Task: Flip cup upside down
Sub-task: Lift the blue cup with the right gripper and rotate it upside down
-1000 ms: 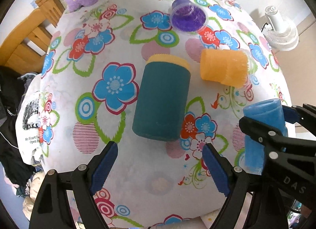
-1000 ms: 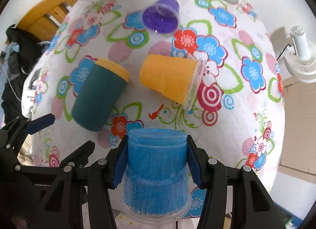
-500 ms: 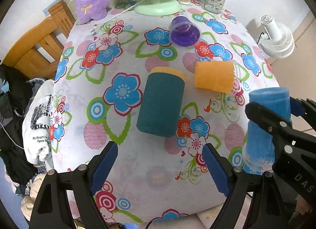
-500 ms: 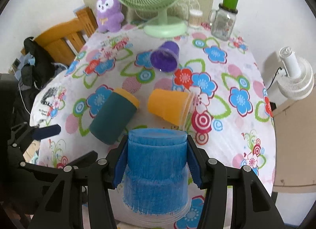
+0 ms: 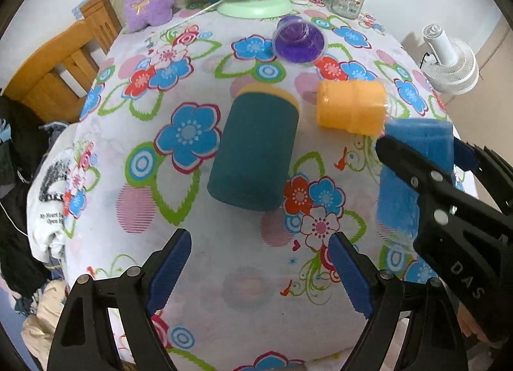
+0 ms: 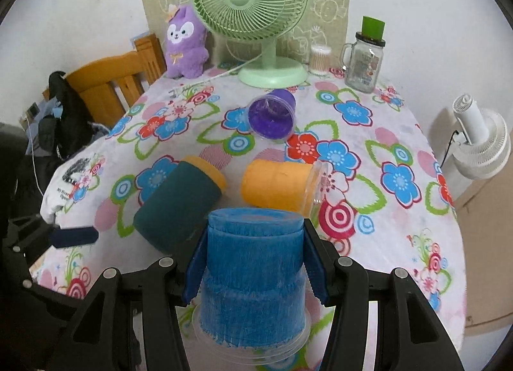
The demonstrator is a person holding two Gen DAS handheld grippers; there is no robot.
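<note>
My right gripper (image 6: 255,262) is shut on a blue cup (image 6: 253,278), held upside down with its clear rim at the bottom, near the table's front edge; the cup also shows in the left wrist view (image 5: 413,175). My left gripper (image 5: 256,271) is open and empty, above the tablecloth just in front of a dark teal cup (image 5: 255,153) lying on its side. An orange cup (image 5: 351,111) and a purple cup (image 5: 299,41) also lie on their sides farther back.
A green desk fan (image 6: 256,18), a purple plush toy (image 6: 186,44), a glass jar with a green lid (image 6: 365,57) and a cotton-swab pot (image 6: 319,60) stand at the table's back. A wooden chair (image 6: 105,86) is left, a white fan (image 6: 481,143) right.
The right gripper has tilted up and lowered the blue cup toward the table. The left gripper pulled back, then moved closer to the teal cup again, still open.
</note>
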